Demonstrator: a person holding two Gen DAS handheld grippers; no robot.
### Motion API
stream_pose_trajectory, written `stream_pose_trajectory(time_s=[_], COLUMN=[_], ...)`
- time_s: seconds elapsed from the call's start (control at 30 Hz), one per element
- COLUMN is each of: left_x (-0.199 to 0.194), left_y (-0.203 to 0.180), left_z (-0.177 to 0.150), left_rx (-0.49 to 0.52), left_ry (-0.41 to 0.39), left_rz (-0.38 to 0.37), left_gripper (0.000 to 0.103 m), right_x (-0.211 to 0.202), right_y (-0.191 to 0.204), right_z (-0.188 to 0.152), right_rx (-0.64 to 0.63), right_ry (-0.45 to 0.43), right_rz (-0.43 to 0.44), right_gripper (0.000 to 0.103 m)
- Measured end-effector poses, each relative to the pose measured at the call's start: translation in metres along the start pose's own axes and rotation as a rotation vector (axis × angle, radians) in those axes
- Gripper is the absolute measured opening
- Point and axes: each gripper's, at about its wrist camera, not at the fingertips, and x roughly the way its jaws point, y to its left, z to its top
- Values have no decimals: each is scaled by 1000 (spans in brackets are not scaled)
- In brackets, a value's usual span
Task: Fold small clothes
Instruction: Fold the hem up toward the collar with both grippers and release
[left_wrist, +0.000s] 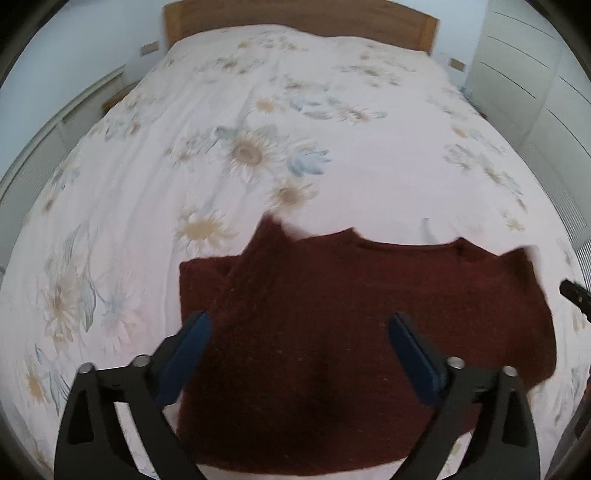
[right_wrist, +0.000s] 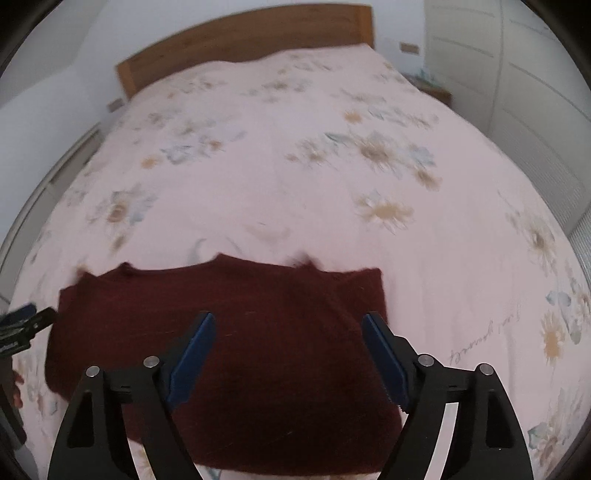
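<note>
A dark red knitted sweater (left_wrist: 351, 314) lies flat on the bed near the front edge, neck opening toward the headboard. Its left sleeve is folded in across the body (left_wrist: 255, 266). It also shows in the right wrist view (right_wrist: 240, 332). My left gripper (left_wrist: 299, 325) is open and empty, hovering over the sweater's left half. My right gripper (right_wrist: 288, 325) is open and empty over the sweater's right half. The right gripper's tip shows at the edge of the left wrist view (left_wrist: 574, 293), and the left gripper's tip in the right wrist view (right_wrist: 26, 325).
The bed has a pale pink cover with a flower print (left_wrist: 258, 155) and a wooden headboard (left_wrist: 295, 16). White drawers or wardrobe doors (left_wrist: 524, 74) stand to the right of the bed. A radiator (left_wrist: 44, 147) is on the left.
</note>
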Motion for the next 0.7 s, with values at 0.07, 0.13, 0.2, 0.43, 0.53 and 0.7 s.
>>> stream_pose_trajectory(time_s=[0.07, 0.13, 0.2, 0.43, 0.53, 0.7], left_x=[-7, -13, -15, 10, 28, 49], left_y=[-11, -23, -34, -56, -52, -35], left_z=[-2, -8, -16, -52, -69, -91], left_rx=[29, 38, 50, 100, 107, 111], left_ry=[-32, -56, -73, -35, 4, 48], left_rz=[-15, -62, -100, -109, -75, -43], left_gripper=[102, 102, 102, 102, 102, 102], right_x=[-4, -6, -5, 27, 43, 55], right_y=[18, 35, 54, 89, 87, 70], right_z=[-8, -17, -29, -80, -99, -112], right_rx=[-35, -74, -119, -233, -245, -212], right_ry=[-7, -16, -27, 24, 54, 50], right_rz=[30, 42, 47, 12, -17, -37], right_gripper=[92, 100, 103, 103, 103, 103])
